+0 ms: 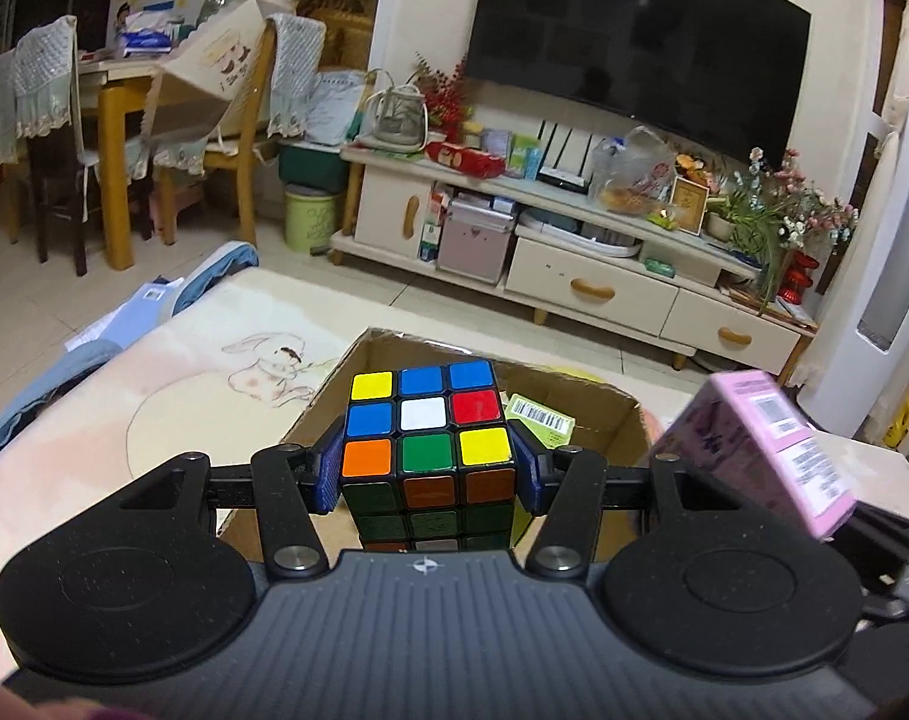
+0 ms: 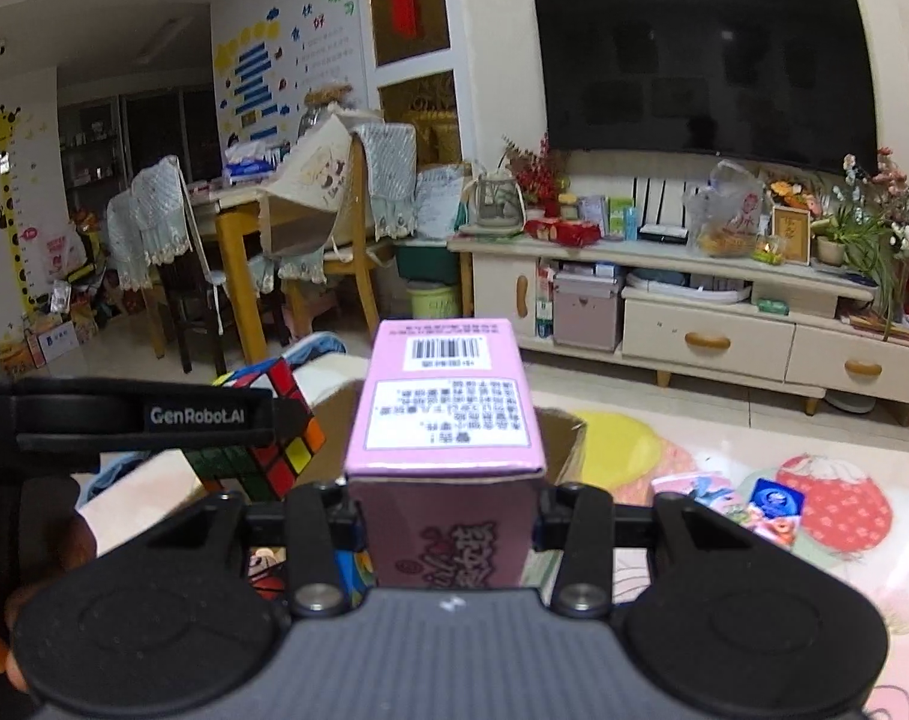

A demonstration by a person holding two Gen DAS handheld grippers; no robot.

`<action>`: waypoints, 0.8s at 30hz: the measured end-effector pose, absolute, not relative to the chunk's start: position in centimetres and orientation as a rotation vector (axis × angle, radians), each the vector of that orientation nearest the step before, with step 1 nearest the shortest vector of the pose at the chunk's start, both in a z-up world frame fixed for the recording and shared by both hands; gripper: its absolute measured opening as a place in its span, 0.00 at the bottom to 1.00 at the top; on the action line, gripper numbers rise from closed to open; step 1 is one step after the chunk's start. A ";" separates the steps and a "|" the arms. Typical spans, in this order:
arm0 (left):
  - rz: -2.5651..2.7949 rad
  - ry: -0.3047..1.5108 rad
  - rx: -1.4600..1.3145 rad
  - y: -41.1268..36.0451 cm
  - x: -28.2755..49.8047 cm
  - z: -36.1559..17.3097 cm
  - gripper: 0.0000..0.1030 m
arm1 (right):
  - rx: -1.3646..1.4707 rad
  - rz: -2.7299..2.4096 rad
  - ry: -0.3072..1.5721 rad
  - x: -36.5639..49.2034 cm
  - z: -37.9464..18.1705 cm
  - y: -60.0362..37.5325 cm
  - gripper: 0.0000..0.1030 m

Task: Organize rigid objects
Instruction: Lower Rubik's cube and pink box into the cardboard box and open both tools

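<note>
Left to right. My left gripper (image 1: 428, 474) is closed on the puzzle cube (image 1: 428, 420): its blue pads (image 1: 329, 474) press the cube's two flanks low on the upper layer, and the cube stands nearly upright above the near wall of the open cardboard box (image 1: 619, 438), which sits on the table with the printed cloth (image 1: 172, 372). A yellow-green packet (image 1: 541, 420) already lies inside the box at its far right. To the right, my right gripper (image 2: 448, 519) is clamped on the pink carton (image 2: 448, 414), held by its lower half, barcode end pointing away from me and tilted; seen from the left wrist the carton hangs just beside the box's right corner. Risks, as I judge them: the two loads are near each other, so bringing both over the opening together could knock cube against carton and twist either in its grip; the cube's layers may rotate under a sideways bump; the carton, gripped far from its far end, could catch the box rim and pivot out; released too high, either might land on the packet and bounce. Small coloured packets (image 2: 754, 504) lie on the cloth at far right, still outside.
</note>
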State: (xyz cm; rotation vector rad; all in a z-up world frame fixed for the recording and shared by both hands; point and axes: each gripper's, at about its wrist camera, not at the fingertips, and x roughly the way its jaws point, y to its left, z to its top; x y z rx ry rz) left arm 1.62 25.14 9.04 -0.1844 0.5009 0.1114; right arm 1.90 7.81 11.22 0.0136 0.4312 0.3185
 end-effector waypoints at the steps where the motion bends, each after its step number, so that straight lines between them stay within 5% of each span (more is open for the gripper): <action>1: 0.114 0.506 -0.186 25.2 1.7 9.0 0.64 | 0.003 0.321 0.437 2.2 10.9 8.1 0.42; 17: 0.158 0.569 -0.158 25.0 2.2 8.6 0.64 | -0.070 0.355 0.509 4.3 8.5 10.5 0.45; 21: 0.163 0.554 -0.130 24.9 2.0 9.0 0.88 | -0.069 0.338 0.495 3.6 8.6 10.2 0.66; 24: 0.166 0.538 -0.112 24.8 1.8 9.3 0.96 | -0.077 0.330 0.470 2.5 9.0 9.8 0.75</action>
